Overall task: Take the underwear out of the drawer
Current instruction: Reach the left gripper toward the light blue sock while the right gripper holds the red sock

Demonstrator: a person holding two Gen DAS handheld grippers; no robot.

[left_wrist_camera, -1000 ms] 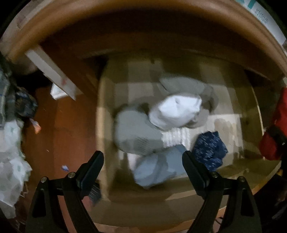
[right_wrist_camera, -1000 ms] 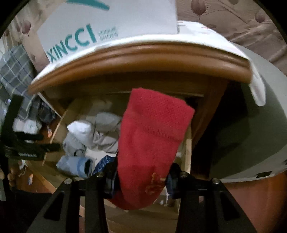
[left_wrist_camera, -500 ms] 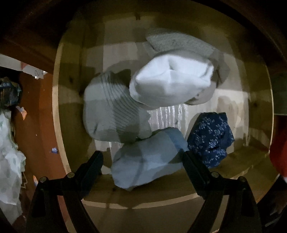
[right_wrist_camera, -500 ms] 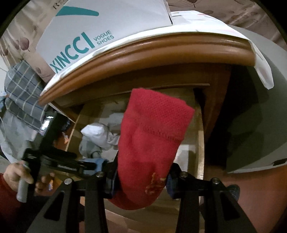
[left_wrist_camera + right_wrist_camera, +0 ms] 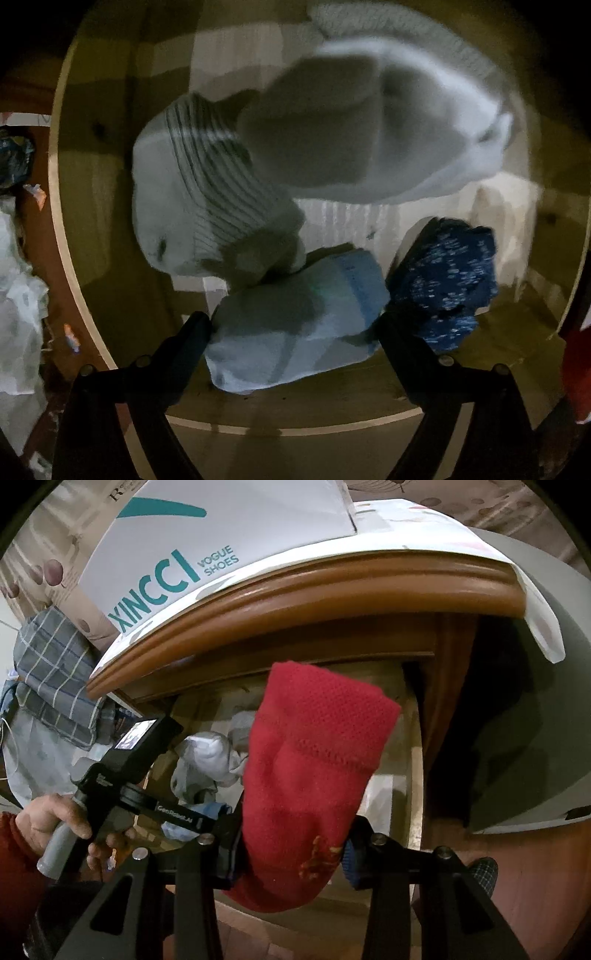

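Down inside the open drawer (image 5: 66, 258), the left gripper (image 5: 295, 328) is hanging with its jaws spread wide, straddling a light blue bundle (image 5: 295, 325); its fingers (image 5: 192, 332) are sitting just beside the cloth on either side, and whether they are touching it cannot be told. Crowding the bundle, a navy speckled piece (image 5: 447, 284) is lying just outside the right-hand finger, a grey striped piece (image 5: 199, 206) is resting ahead and to the left, and a white bundle (image 5: 369, 129) is sitting farther ahead over a grey knit one (image 5: 391, 26).

Meanwhile the right gripper (image 5: 291, 853) is clamping a red sock-like garment (image 5: 314, 768) above the drawer front. That red cloth is standing up between its fingers, blocking much of the drawer behind it. Off to its left, a hand (image 5: 55, 823) is holding the left gripper's handle. Ahead, a XINCCI shoe box (image 5: 207, 528) is resting on the wooden cabinet top (image 5: 332, 590).
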